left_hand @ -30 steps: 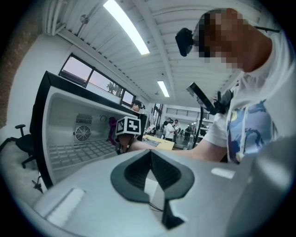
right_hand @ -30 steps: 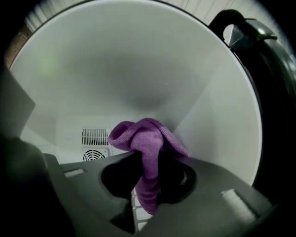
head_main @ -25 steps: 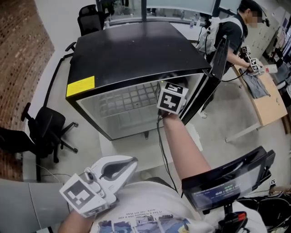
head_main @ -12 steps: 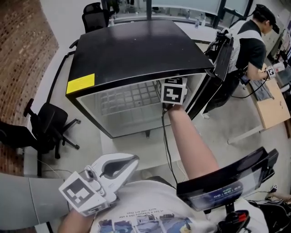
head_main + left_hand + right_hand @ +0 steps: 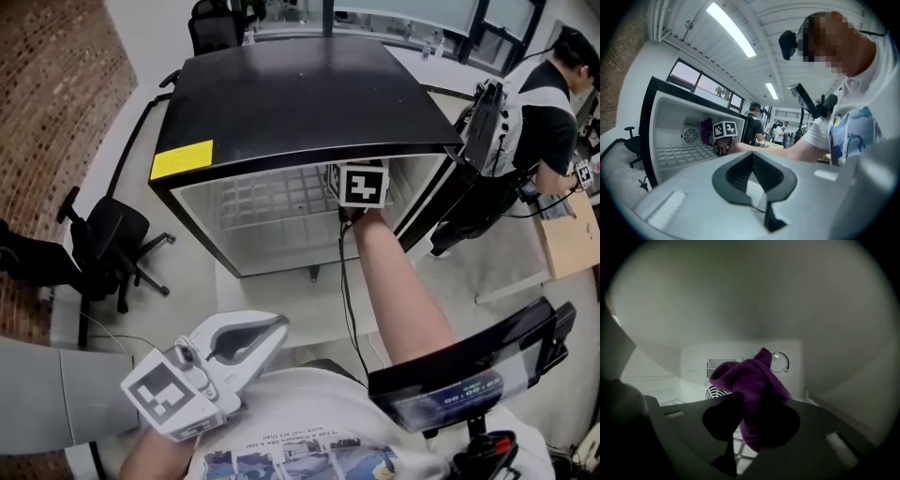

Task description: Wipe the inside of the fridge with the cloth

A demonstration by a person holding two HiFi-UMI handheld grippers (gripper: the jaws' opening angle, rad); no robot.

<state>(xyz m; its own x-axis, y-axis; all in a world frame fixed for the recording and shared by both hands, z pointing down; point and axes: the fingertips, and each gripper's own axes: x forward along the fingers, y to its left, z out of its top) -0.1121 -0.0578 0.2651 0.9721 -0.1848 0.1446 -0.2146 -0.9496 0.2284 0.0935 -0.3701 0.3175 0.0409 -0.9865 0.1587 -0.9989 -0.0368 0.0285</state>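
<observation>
Office floor (image 5: 511,248), open fridge (image 5: 300,103) upper centre. Right claw (image 5: 749,401) inside, clenched on purple cloth (image 5: 754,376) before rear wall (image 5: 740,355). Soft, light, limp: likely best pinched at bunched middle. Left claw (image 5: 267,333) lower left, closed, empty.

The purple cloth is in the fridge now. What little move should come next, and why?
Probably nudge the right tool forward until the cloth presses on the back wall of the fridge. The tool is clamped on the cloth inside, but the cloth seems to hang short of the wall, touching nothing yet.
</observation>
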